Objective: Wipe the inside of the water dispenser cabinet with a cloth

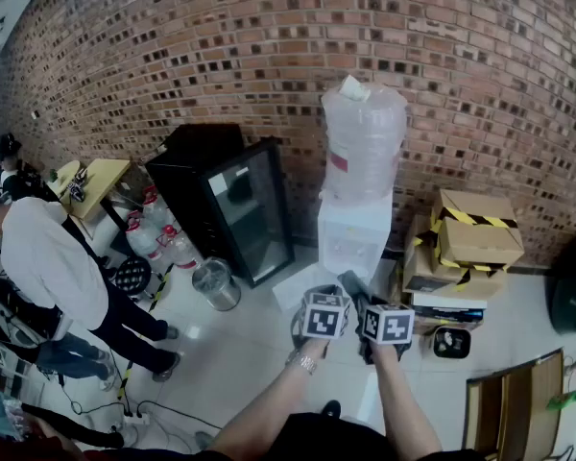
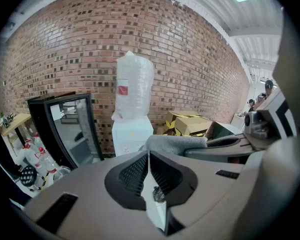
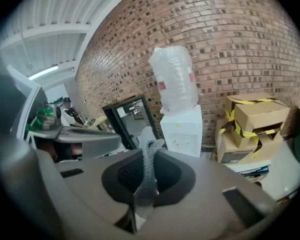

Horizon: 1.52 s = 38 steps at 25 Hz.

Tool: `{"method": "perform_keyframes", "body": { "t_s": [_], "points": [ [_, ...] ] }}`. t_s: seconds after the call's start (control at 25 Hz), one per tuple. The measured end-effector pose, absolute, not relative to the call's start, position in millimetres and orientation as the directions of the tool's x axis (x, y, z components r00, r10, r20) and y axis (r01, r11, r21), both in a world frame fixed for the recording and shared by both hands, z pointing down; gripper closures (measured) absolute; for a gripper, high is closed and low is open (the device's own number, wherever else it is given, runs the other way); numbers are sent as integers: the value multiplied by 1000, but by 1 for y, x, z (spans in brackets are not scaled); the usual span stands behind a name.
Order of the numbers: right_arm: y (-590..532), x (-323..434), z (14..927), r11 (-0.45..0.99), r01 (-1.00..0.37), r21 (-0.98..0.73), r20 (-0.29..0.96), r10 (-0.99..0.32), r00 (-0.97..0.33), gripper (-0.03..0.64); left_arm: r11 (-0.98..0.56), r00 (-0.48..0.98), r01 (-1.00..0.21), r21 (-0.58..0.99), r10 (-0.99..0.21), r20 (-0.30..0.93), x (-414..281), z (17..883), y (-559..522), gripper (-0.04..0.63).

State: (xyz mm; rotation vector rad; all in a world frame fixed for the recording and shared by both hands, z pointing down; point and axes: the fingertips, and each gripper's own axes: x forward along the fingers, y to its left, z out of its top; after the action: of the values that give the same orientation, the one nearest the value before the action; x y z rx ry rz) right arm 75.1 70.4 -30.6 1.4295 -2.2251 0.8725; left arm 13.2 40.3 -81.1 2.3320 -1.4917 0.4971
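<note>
The white water dispenser stands against the brick wall with a wrapped bottle on top; its front faces me and no open cabinet shows. It also appears as the dispenser in the left gripper view and the dispenser in the right gripper view. Both grippers hover side by side some way in front of it. My right gripper is shut on a grey cloth, which pokes out as a narrow strip. My left gripper is shut with nothing held. The cloth shows beside it.
A black glass-door fridge stands left of the dispenser, with a metal bin in front. Taped cardboard boxes are stacked to its right. A person in a white shirt stands at the left among bottles and cables.
</note>
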Motion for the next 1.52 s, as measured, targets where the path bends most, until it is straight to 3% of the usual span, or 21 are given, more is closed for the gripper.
{"method": "perform_keyframes", "body": {
  "t_s": [0.28, 0.96, 1.16, 1.52],
  "points": [
    [58, 70, -15, 299, -898, -322, 613, -657, -439, 595, -374, 372, -922, 102, -778, 506, 6, -56, 30, 580],
    [-58, 61, -30, 199, -946, -258, 608, -727, -318, 594, -456, 483, -873, 174, -752, 449, -17, -62, -90, 580],
    [-67, 72, -5, 171, -946, -275, 619, -721, -311, 594, -491, 496, -860, 137, -742, 451, -13, -44, -93, 580],
    [-123, 105, 75, 134, -952, -274, 651, -703, -287, 595, -398, 439, -896, 199, -719, 539, -9, 42, -143, 580]
  ]
}}
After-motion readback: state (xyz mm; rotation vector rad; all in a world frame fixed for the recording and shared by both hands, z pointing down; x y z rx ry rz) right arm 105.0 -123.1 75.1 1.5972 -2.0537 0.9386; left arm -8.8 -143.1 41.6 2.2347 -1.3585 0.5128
